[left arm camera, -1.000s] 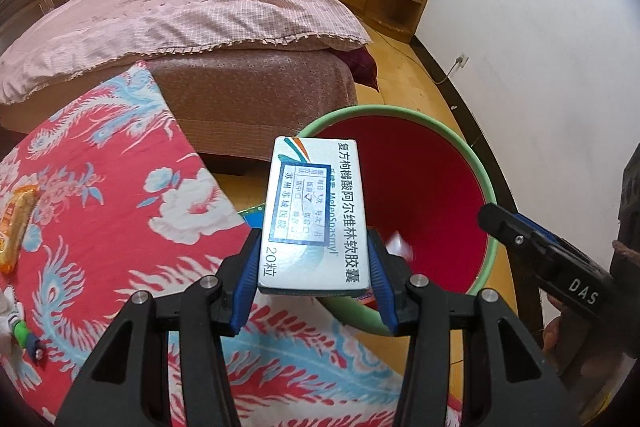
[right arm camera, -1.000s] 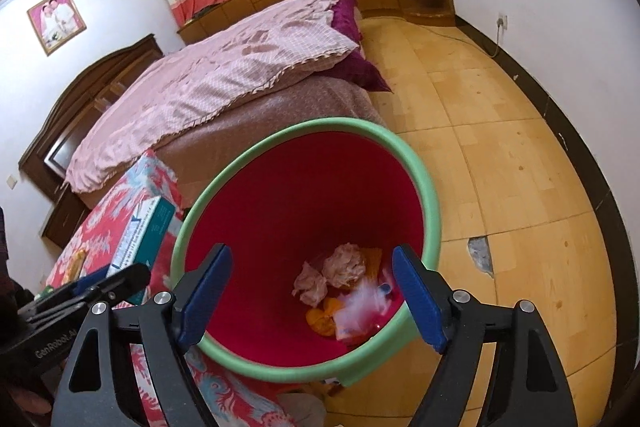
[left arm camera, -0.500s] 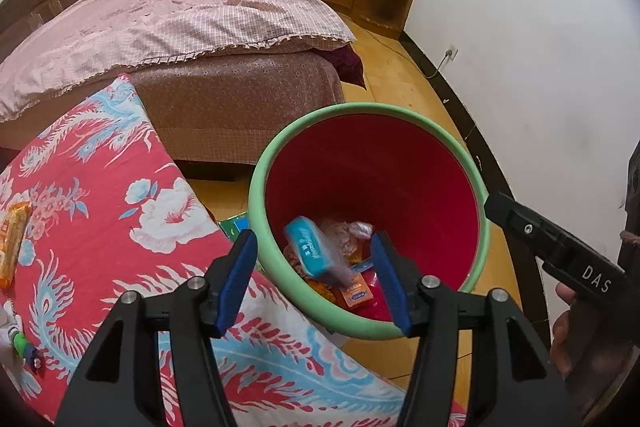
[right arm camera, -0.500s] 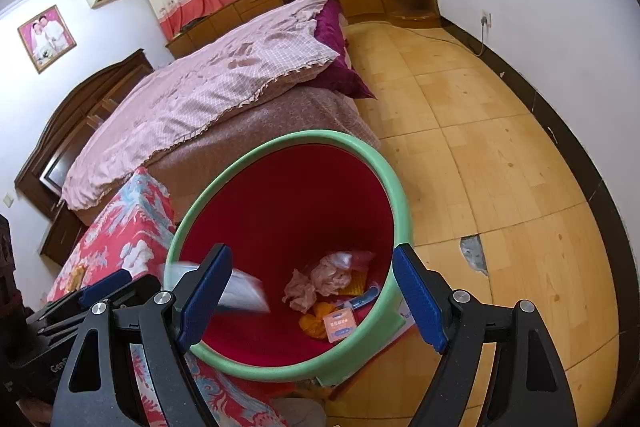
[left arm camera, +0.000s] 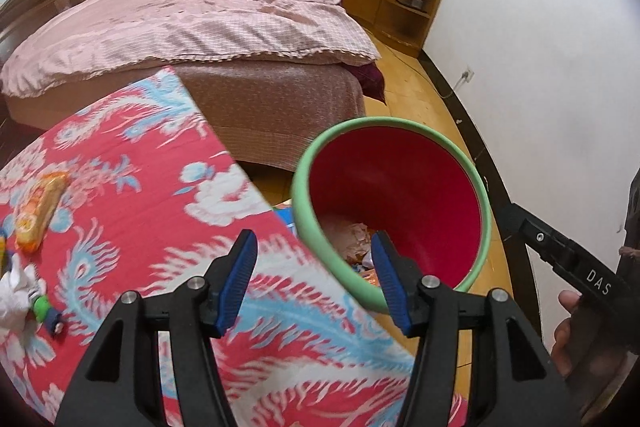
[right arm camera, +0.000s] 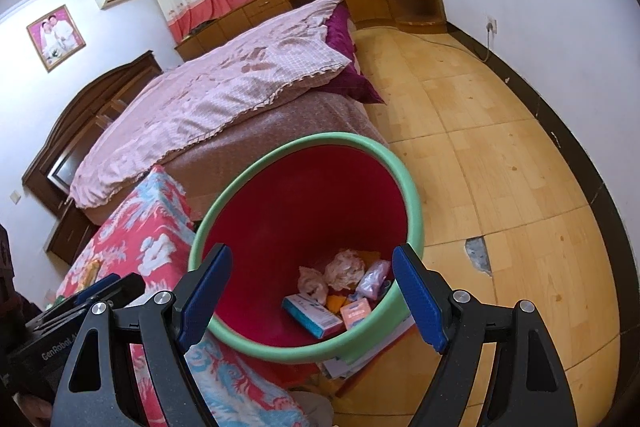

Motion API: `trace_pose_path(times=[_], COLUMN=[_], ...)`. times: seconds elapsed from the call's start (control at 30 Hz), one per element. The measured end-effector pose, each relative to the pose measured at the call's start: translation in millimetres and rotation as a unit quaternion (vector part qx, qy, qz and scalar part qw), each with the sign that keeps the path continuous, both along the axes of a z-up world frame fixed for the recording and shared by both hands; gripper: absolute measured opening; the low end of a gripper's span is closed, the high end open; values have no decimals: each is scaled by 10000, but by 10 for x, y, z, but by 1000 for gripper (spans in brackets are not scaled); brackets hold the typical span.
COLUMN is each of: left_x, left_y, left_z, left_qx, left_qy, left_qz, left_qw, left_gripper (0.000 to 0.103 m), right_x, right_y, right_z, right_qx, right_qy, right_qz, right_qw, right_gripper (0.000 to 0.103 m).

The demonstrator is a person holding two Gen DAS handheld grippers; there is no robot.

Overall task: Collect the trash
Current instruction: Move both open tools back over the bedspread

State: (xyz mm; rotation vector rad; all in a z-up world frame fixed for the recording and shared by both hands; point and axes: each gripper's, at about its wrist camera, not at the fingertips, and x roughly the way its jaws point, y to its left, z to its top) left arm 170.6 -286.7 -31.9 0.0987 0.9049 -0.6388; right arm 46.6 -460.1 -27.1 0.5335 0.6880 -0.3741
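Note:
A red bin with a green rim (left arm camera: 304, 195) (right arm camera: 412, 195) stands on the floor beside a table with a red flowered cloth (left arm camera: 132, 203) (right arm camera: 160, 223). A white and teal medicine box (right arm camera: 310, 315) lies inside the bin among crumpled tissues (right arm camera: 344, 269) and small packets. My left gripper (left arm camera: 314, 281) is open and empty, over the table's edge by the bin's rim. My right gripper (right arm camera: 312, 297) is open and empty above the bin. An orange snack wrapper (left arm camera: 38, 211), crumpled white paper (left arm camera: 16, 291) and a small green item (left arm camera: 42, 305) lie on the cloth at the left.
A bed with a pink quilt (left arm camera: 192, 27) (right arm camera: 224, 91) stands behind the table and bin. Wooden cabinets (left arm camera: 400, 7) line the far wall. Wooden floor (right arm camera: 500, 147) lies right of the bin, with a white wall (left arm camera: 540, 67) beyond it. Flat papers (right arm camera: 360, 355) lie under the bin.
My left gripper opened and dropped the medicine box into the bin, where it now lies. The left gripper then moved back left over the table. The right gripper stayed open above the bin.

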Motion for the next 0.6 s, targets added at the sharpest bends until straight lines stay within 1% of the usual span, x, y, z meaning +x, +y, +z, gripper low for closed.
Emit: trace_pose_path(times=[0.3, 0.6], left_x=[-34, -37], left_y=[509, 1066], left_z=[114, 221], left_qx=[-82, -157], left_qy=[-79, -201], left_qz=[500, 1068], left_qw=[9987, 9940], left_gripper=[59, 59], right_x=[48, 137], right_y=[288, 642], right_z=[79, 128], right_qx=[51, 74], right_qy=[-28, -21], right_qz=[301, 706], right_qw=[9995, 9975], right_gripper=[83, 83])
